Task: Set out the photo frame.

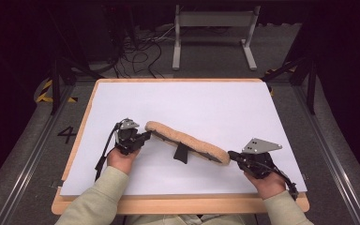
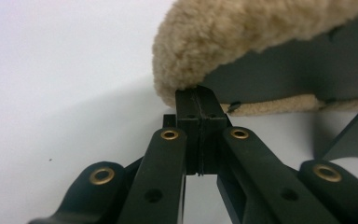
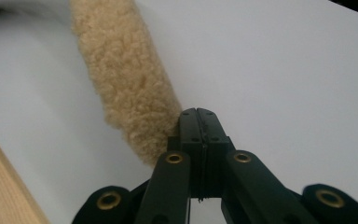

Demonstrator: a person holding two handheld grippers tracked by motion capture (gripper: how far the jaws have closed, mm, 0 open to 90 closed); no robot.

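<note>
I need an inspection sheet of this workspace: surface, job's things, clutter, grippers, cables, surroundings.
Surface: white sheet on a wooden board.
Job's things: long fleece pad with a black backing and a black strap.
Clutter: nothing seen.
Grippers: left gripper and right gripper, jaws together, one at each end of the pad.
Cables: one trails from each gripper; more tangled on the floor behind.
Surroundings: white stand, grey floor, dark background.
</note>
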